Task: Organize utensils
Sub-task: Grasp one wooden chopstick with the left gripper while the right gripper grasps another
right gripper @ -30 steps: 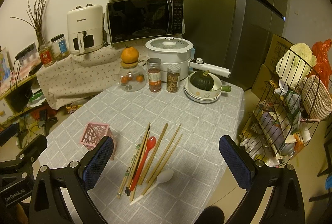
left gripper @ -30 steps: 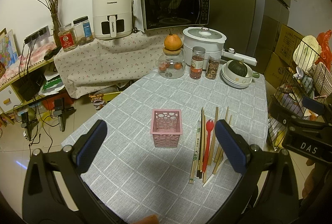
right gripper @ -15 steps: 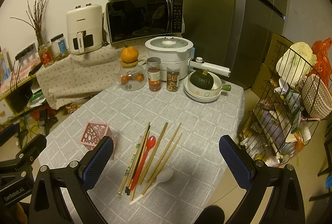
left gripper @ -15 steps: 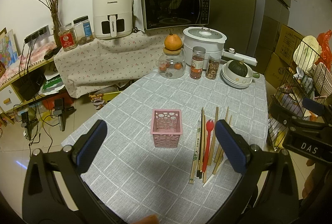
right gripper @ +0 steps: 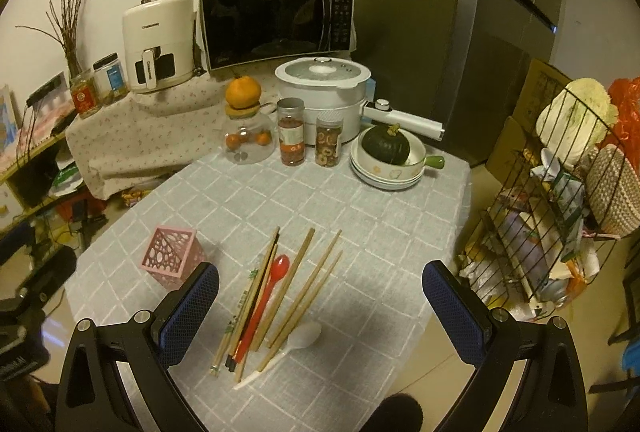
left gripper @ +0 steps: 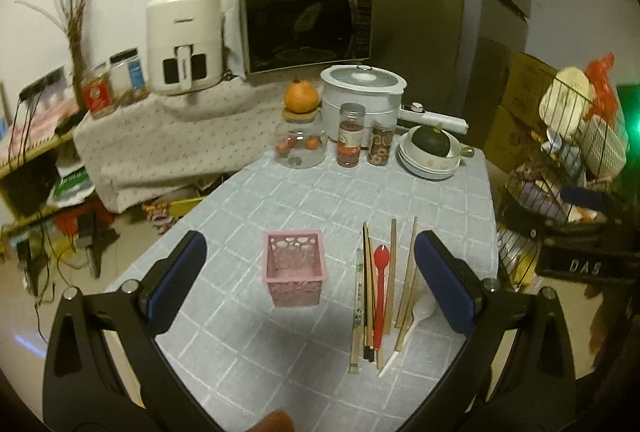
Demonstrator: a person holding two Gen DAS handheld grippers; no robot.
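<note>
A pink perforated holder [left gripper: 294, 268] [right gripper: 170, 256] stands upright on the grey checked tablecloth. Right of it lies a bundle of wooden chopsticks [left gripper: 394, 272] [right gripper: 298, 284], with a red spoon [left gripper: 380, 292] [right gripper: 266, 296] among them and a white spoon [left gripper: 420, 312] [right gripper: 298, 338] at the near right. My left gripper [left gripper: 308, 280] hangs open above the table, holder and utensils framed between its blue pads. My right gripper [right gripper: 320, 312] is open too, over the utensil bundle. Neither holds anything.
At the table's far end stand a glass jar topped by an orange [right gripper: 244, 120], two spice jars [right gripper: 292, 136], a white cooker [right gripper: 324, 92] and stacked bowls with a squash [right gripper: 386, 160]. A wire rack [right gripper: 560, 192] sits off the right edge. A microwave [right gripper: 276, 20] is behind.
The left view has dipped and moved in slightly, so the holder and utensils sit lower between its pads. The right gripper has edged forward over the utensils. Nothing on the table moved.
</note>
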